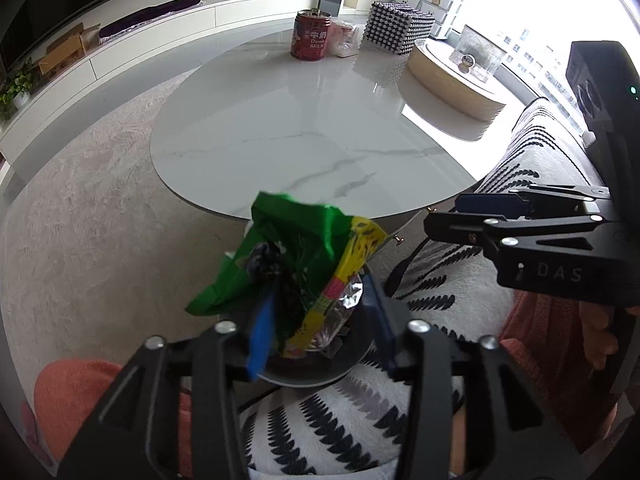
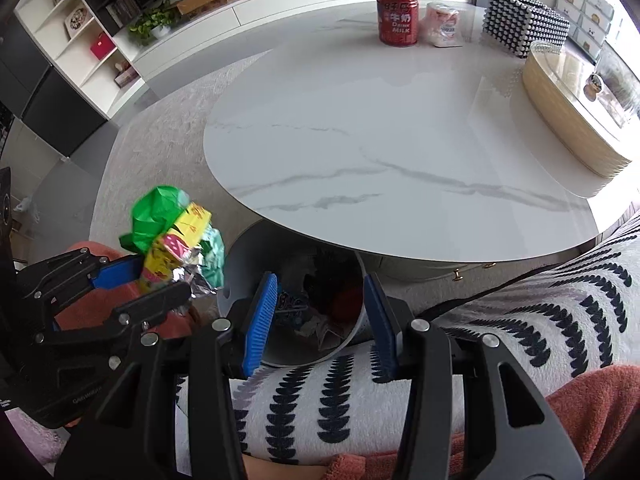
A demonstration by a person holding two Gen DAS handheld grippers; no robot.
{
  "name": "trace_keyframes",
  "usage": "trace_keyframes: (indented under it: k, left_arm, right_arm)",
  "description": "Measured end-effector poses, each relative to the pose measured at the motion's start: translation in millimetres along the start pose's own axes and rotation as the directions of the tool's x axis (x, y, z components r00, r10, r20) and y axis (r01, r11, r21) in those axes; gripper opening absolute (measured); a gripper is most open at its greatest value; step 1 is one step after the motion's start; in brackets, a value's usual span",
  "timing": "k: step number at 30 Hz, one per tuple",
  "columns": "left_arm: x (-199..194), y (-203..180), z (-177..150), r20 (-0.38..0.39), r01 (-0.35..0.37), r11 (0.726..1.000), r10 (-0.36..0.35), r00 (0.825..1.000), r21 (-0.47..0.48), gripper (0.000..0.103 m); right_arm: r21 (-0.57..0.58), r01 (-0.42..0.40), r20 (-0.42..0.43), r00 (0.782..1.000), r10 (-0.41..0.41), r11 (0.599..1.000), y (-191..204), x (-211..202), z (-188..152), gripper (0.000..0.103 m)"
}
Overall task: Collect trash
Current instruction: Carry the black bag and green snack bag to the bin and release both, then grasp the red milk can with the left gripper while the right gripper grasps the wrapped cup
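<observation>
My left gripper (image 1: 316,320) is shut on a crumpled green and yellow snack wrapper (image 1: 304,264) and holds it over the round grey trash bin (image 1: 320,376). The right wrist view shows the same wrapper (image 2: 176,240) in the left gripper (image 2: 160,280), just left of the bin (image 2: 248,256), which holds several pieces of trash. My right gripper (image 2: 320,320) is open and empty above the bin's near rim; it shows at the right of the left wrist view (image 1: 448,216). A red milk can (image 2: 397,17) and a pink-white packet (image 2: 442,24) stand at the far side of the marble table (image 2: 380,140).
A studded black-white box (image 2: 524,26) and a wooden oval tray (image 2: 572,120) sit at the table's right. A black-patterned white blanket (image 2: 520,320) lies in front. Beige carpet (image 1: 100,200) surrounds the table; a white TV cabinet (image 1: 160,32) runs along the back.
</observation>
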State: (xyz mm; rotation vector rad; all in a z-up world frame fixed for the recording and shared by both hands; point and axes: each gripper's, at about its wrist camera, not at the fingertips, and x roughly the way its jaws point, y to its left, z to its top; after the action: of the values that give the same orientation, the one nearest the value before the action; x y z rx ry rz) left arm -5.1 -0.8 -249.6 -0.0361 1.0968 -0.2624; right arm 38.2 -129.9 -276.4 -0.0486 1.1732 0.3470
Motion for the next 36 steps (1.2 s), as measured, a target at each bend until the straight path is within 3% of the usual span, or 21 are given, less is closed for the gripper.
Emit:
trace_keyframes:
  k: [1,9,14,26,32,36]
  left_arm:
    - [0,-2,0,0.011,-0.013,1.0,0.013,1.0,0.003,0.081]
    - [5,1,10,0.008,-0.065,0.998,0.065,0.998,0.001,0.081]
    - [7,10,36,0.05,-0.12,0.993,0.12,0.991,-0.001,0.081]
    - [42,7,170,0.192,-0.134,0.991,0.127,0.973,0.025,0.081]
    - [86,1,246,0.243,-0.145,0.988,0.129,0.961,0.047,0.081]
    - [127,3,286,0.225,-0.1,0.994,0.09,0.97,0.034,0.081]
  right_arm:
    - [0.005,0.004,0.003,1.0,-0.004,1.0,-3,0,-1,0.044]
    - [0.049,0.013,0.027,1.0,-0.014,0.999,-26,-2,10,0.044]
    - [0.056,0.023,0.043,0.999,-0.025,0.998,-35,2,30,0.045]
    - [0.09,0.103,0.138,0.984,-0.115,0.991,-89,4,134,0.051]
    - [0.138,0.14,0.151,0.975,-0.161,0.98,-134,22,183,0.052]
    - [0.162,0.147,0.13,0.977,-0.168,0.976,-157,43,201,0.052]
